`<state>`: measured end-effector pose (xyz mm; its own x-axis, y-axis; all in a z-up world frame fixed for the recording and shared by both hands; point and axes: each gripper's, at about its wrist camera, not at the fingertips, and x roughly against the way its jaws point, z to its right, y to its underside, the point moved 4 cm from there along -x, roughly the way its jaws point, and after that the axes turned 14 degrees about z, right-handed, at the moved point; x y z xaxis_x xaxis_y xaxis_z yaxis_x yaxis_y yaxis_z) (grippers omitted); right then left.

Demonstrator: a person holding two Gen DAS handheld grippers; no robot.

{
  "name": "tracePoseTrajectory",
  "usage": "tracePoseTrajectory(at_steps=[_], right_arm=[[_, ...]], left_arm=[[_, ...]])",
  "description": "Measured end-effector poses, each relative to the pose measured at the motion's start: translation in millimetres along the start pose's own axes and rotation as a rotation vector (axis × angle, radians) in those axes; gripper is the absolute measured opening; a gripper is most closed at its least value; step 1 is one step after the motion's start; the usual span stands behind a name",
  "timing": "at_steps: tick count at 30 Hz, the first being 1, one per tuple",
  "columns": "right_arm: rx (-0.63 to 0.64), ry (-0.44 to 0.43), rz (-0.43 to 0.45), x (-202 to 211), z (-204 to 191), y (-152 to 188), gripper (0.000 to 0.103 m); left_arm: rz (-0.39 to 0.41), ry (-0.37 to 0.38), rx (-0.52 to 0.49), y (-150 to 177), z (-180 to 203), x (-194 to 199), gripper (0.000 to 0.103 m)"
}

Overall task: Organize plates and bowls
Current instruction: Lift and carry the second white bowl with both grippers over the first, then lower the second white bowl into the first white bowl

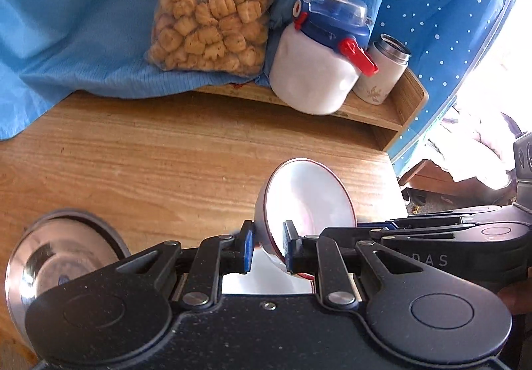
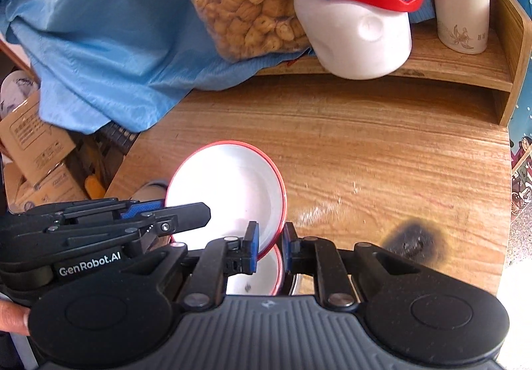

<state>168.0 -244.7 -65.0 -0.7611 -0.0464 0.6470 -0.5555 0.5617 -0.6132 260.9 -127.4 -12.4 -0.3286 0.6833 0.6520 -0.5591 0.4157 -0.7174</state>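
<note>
Pinching the same red-rimmed white bowl (image 2: 229, 190) from two sides: the left hand-held gripper (image 1: 268, 245) has its blue pads clamped on the bowl's near rim, one pad outside the wall and one inside, and the right hand-held gripper (image 2: 270, 245) is clamped on the rim at the opposite side, again one pad in and one out. Bowl is tilted, its white inside facing up toward the right wrist camera, and it sits off the worktop (image 2: 365, 150), held just ahead of both sets of fingers. Directly below the right hand-held gripper is a second red-rimmed white bowl (image 2: 252, 280) with a small dark speck inside, with what looks like a steel rim just to its right, hard to tell. To the left of the left hand-held gripper, close beside its body, a steel bowl (image 1: 63, 257) rests on the worktop. Far ahead of both, on a raised wooden shelf (image 2: 465, 67), a white jar (image 2: 359, 34) with blue lid and red handle leans tilted, a white steel-topped flask (image 2: 462, 4) stands upright to its right, and a clear bag of biscuits (image 1: 209, 17) leans on blue cloth (image 1: 66, 21) to its left. A dark burn mark (image 2: 412, 243) is on the worktop just right of the right hand-held gripper. A fingertip (image 2: 13, 316) shows at the left edge.
</note>
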Motion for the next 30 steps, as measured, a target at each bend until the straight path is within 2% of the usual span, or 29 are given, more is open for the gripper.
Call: tracePoseTrajectory(at_steps=[10,18,30], right_arm=[[0.046,-0.018,-0.079,8,-2,23,0.016],[0.087,-0.030,-0.111,-2,-13,28,0.016],[0.087,-0.008,-0.142,-17,-20,29,0.016]], left_arm=[[-0.059,-0.019,0.064,36,5,11,0.019],[-0.101,-0.054,0.127,54,-10,13,0.020],[-0.142,-0.089,0.087,56,-15,7,0.021]])
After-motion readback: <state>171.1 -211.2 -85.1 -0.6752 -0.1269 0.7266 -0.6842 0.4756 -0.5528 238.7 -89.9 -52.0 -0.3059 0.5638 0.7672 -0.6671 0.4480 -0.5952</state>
